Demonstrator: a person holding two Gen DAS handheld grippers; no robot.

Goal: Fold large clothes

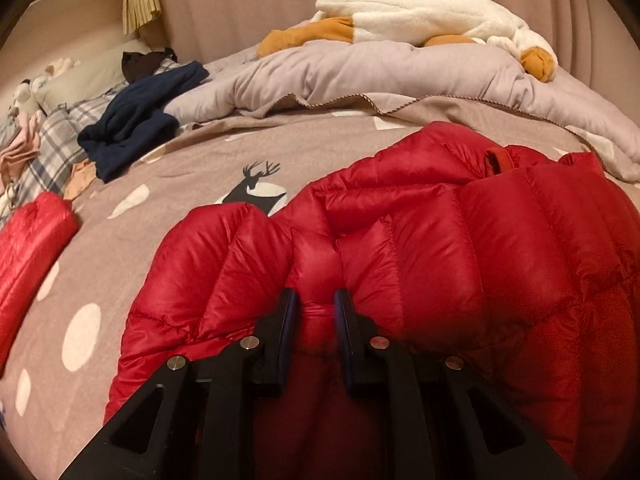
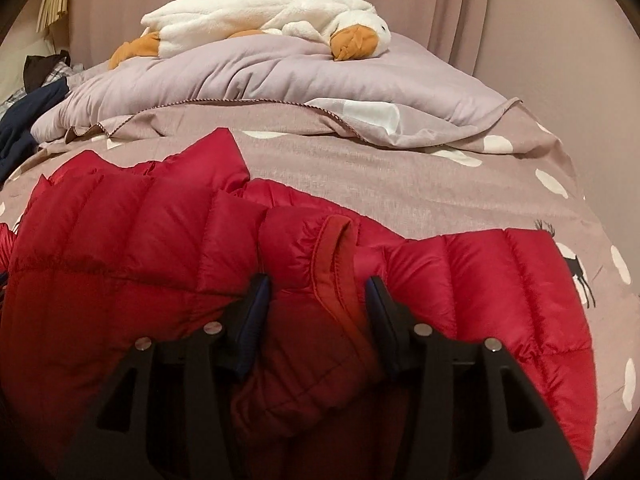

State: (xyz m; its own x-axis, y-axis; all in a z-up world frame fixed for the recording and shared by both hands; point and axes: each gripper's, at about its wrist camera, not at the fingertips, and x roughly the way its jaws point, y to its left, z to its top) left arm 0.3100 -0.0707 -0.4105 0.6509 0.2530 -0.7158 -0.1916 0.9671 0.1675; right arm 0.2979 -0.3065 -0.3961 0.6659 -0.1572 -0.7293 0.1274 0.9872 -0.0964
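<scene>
A red puffer jacket (image 1: 400, 240) lies bunched on the spotted bedspread (image 1: 192, 176), its collar end toward the far side of the bed, where the grey duvet (image 1: 360, 68) and a plush goose (image 1: 420, 12) sit. The left gripper (image 1: 316, 304) has its jaws nearly closed and pinches a ridge of the padded fabric between them. The right gripper (image 2: 318, 292) stands about half open around the collar and its hanging loop (image 2: 336, 264); whether its pads still press on the cloth is hard to say, but they look clear of it. Both tools sit at the near edge of the jacket, side by side, so its length runs away from them toward the duvet. One sleeve (image 1: 28, 248) trails far left, nearer the left hand. The next fold probably depends on carrying that near edge forward over the body
</scene>
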